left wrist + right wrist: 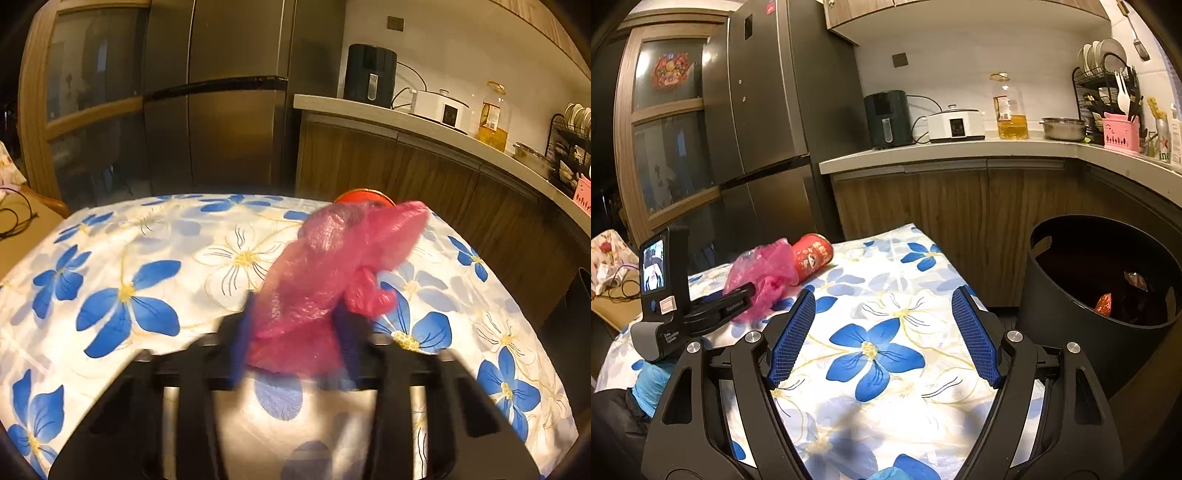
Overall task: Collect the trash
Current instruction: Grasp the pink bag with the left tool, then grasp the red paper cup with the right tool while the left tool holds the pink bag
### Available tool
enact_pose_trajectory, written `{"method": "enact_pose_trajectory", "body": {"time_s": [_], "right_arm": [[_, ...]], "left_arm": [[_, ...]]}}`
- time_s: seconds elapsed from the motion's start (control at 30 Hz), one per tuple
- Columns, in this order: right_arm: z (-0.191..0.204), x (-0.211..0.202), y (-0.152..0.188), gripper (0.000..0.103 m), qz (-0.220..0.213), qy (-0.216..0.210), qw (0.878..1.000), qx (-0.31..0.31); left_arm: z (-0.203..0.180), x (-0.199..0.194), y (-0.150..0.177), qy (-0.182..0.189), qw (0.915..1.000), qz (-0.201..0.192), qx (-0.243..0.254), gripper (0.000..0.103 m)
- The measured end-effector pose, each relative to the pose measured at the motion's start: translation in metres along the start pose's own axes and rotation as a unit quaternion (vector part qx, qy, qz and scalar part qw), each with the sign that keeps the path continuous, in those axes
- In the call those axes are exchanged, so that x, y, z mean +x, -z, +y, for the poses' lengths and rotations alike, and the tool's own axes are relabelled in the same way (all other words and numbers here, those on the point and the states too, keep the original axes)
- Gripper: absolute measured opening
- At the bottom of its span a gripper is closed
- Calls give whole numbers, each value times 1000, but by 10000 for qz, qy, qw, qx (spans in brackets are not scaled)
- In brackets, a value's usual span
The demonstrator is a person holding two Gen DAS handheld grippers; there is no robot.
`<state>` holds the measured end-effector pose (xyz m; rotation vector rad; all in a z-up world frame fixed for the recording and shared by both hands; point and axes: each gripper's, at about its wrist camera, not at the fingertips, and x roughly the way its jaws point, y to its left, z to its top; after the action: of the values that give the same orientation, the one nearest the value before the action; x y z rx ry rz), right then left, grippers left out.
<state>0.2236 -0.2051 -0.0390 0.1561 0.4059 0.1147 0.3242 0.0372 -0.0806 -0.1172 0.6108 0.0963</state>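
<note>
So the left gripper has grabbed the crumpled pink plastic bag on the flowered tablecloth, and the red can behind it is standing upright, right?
Not quite. The left gripper does hold the crumpled pink plastic bag over the flowered tablecloth, but the red can lies on its side, as the right wrist view shows.

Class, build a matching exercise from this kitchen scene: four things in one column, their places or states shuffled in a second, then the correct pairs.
Things:
1. pink plastic bag
2. red can
3. black bin
4. right tongs

Places or states:
A. standing beside the table, wrappers inside
B. open, nothing between them
C. pinched in the left tongs
D. lying on its side on the flowered tablecloth

Pairs: 1-C, 2-D, 3-A, 4-B
</note>
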Motion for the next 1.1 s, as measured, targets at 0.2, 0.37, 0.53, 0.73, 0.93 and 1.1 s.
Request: {"method": "enact_pose_trajectory", "body": {"time_s": [0.2,0.37,0.53,0.73,0.93,1.1], "right_arm": [[11,7,3,75,76,-46,9999,-92],[26,18,2,75,132,-127,9997,-130],[56,41,-3,75,157,-236,9992,-265],[87,82,-11,76,306,-240,9989,-243],[113,135,-22,82,470,-132,9988,59],[134,172,-23,82,582,60,9983,45]], "left_arm": [[3,-10,5,111,9999,-37,-64,3],[22,-42,12,-96,9986,-264,-450,3],[44,-77,25,-258,9953,-557,-754,3],[65,-99,30,-429,9920,-760,-909,3],[76,-110,37,-374,9910,-861,-953,3],[84,-113,40,-314,9902,-904,-1020,3]]}}
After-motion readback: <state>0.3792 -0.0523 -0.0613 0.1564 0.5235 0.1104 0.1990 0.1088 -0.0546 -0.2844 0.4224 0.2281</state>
